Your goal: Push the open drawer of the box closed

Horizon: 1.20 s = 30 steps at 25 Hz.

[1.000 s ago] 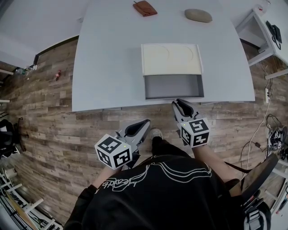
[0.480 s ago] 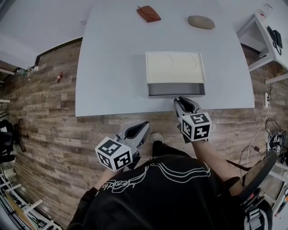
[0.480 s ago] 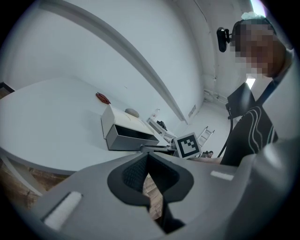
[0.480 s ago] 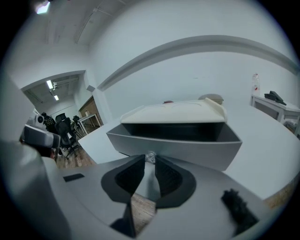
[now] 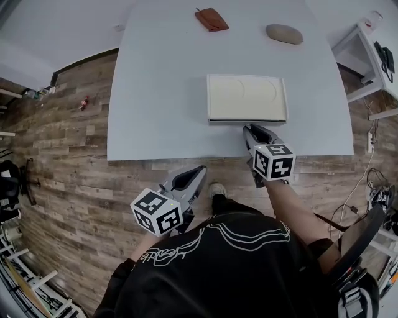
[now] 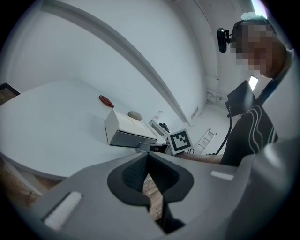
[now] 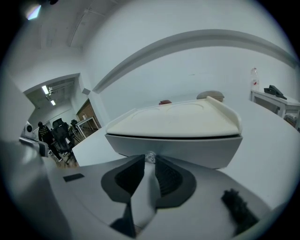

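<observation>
The cream box (image 5: 247, 99) sits on the white table (image 5: 155, 93) near its front edge, and its grey drawer front (image 5: 231, 121) lies flush with the box body. My right gripper (image 5: 252, 128) is shut, with its tips against the drawer front (image 7: 197, 149) at a small knob (image 7: 150, 156). The left gripper (image 5: 198, 171) is shut and empty, held low over the wooden floor, in front of the table edge. From the left gripper view the box (image 6: 124, 126) shows side-on, with the drawer in.
A reddish-brown pouch (image 5: 212, 18) and a grey pebble-shaped object (image 5: 284, 33) lie at the table's far side. A small white side table (image 5: 373, 68) stands to the right. Cables lie on the floor at the right (image 5: 376, 186).
The drawer has slid from wide open into the box. My right gripper moved forward with it, staying at the drawer front. The left gripper has hardly moved.
</observation>
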Tool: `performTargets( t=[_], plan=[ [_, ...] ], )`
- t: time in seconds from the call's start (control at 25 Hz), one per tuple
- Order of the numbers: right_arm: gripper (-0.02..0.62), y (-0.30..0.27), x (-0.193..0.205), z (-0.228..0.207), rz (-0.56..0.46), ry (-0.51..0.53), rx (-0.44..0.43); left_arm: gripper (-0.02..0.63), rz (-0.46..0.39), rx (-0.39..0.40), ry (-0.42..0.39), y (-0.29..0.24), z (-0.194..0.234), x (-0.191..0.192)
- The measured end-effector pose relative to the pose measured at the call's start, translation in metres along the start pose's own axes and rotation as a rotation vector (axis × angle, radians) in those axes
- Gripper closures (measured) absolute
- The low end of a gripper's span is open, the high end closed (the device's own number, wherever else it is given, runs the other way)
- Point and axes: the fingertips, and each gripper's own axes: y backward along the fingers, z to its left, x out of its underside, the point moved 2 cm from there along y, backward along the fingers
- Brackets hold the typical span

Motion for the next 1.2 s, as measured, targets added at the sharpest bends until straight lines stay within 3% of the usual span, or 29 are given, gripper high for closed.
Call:
performTargets(
  t=[0.36, 0.56, 0.8, 0.88, 1.08, 1.2],
  plan=[
    [0.518, 0.000, -0.003, -0.001, -0.025, 0.027, 0.023, 0.598, 0.003, -0.011, -0.008, 0.016, -0.005, 0.006],
    [0.518, 0.032, 0.006, 0.013, -0.058, 0.073, 0.010, 0.598, -0.016, 0.052, -0.043, 0.022, -0.025, 0.012],
    [0.520, 0.116, 0.013, 0.063, -0.168, 0.041, -0.101, 0.598, -0.029, 0.102, -0.094, 0.036, -0.068, 0.023],
    [0.557, 0.153, 0.011, 0.081, -0.218, 0.038, -0.140, 0.598, -0.032, 0.123, -0.118, 0.044, -0.090, 0.027],
    [0.585, 0.239, 0.021, 0.129, -0.336, -0.125, -0.407, 0.598, -0.040, 0.179, -0.183, 0.067, -0.147, 0.039],
    [0.586, 0.273, 0.043, 0.152, -0.315, -0.051, -0.434, 0.598, -0.046, 0.206, -0.196, 0.079, -0.176, 0.049]
  ],
)
